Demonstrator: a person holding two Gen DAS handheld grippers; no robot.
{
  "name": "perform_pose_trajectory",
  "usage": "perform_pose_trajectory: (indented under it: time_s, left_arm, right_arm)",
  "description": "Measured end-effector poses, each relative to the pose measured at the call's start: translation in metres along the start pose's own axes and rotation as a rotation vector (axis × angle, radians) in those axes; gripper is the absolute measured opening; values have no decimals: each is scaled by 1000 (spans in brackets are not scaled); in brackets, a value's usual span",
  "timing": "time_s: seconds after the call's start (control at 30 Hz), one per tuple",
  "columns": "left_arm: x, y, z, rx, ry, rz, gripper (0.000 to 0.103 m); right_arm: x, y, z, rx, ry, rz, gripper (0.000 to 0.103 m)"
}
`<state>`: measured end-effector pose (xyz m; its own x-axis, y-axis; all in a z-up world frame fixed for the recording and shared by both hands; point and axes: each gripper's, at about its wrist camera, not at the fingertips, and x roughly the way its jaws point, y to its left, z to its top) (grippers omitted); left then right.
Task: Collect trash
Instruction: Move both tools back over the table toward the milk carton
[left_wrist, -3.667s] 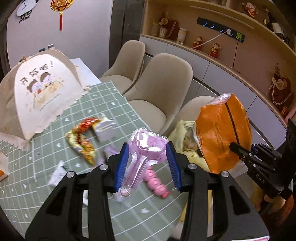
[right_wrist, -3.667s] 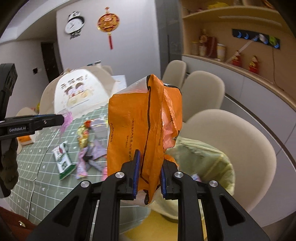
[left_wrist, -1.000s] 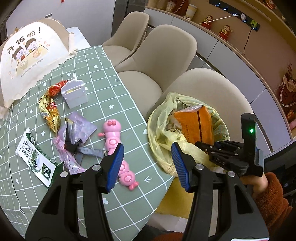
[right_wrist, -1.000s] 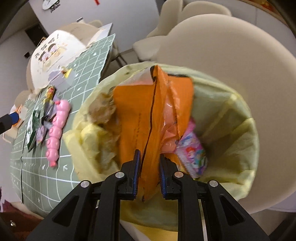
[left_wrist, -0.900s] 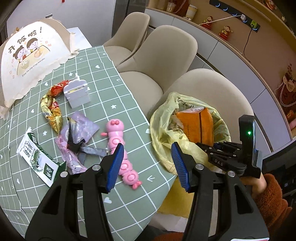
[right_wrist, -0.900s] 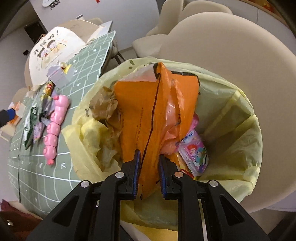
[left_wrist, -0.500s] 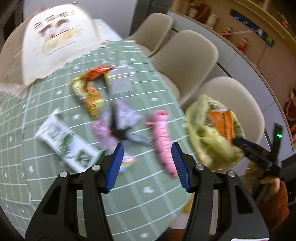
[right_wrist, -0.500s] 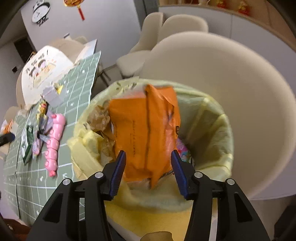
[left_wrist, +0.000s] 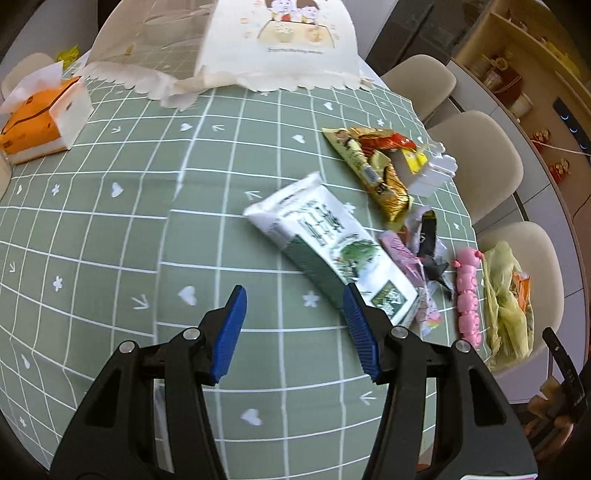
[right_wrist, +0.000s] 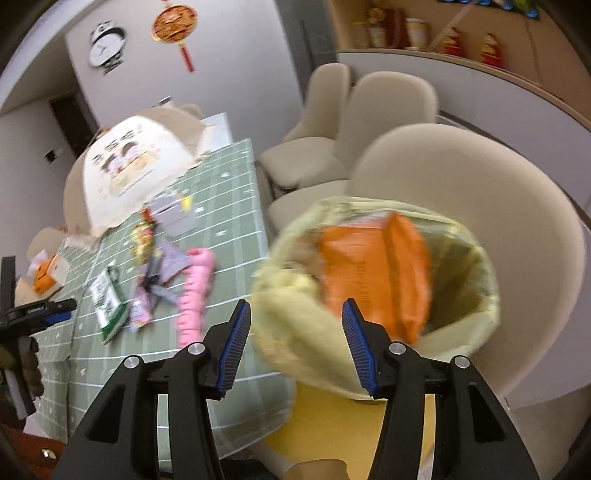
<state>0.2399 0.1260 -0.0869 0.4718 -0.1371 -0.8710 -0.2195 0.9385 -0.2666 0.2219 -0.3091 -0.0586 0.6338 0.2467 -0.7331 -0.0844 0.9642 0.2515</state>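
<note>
My left gripper (left_wrist: 293, 330) is open and empty above the green checked tablecloth (left_wrist: 110, 229). A white and green packet (left_wrist: 328, 251) lies just beyond its right finger. Past it lie purple wrappers (left_wrist: 413, 254), a yellow-red snack wrapper (left_wrist: 373, 170) and a pink caterpillar toy (left_wrist: 467, 295). My right gripper (right_wrist: 295, 343) is open and empty above the yellow-lined trash bin (right_wrist: 295, 332), where the orange bag (right_wrist: 373, 280) lies inside. The bin also shows at the right edge of the left wrist view (left_wrist: 506, 314).
A cloth food cover (left_wrist: 258, 40) stands at the table's far end. An orange tissue box (left_wrist: 37, 114) sits at the left. A small white box (left_wrist: 432, 173) lies by the snack wrapper. Beige chairs (right_wrist: 461, 192) line the table's right side beside the bin.
My right gripper opened, let the orange bag drop into the bin, and pulled up and back. My left gripper swung left over the table toward the white and green packet.
</note>
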Motion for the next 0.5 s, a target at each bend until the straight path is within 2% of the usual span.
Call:
perform_pose_trajectory:
  time_s: [0.2,0.37,0.5]
  left_arm:
    - [1,10,-4,-1,23,-40,57]
    - [24,-4,5,-42,108,-139,59]
    - [48,-19,20,-93,115,-96,60]
  right_arm:
    - [27,57,2,-126,71,40,49]
    - [33,79,9,-111,53,138,49]
    - [34,88,14,-143,44,128,49]
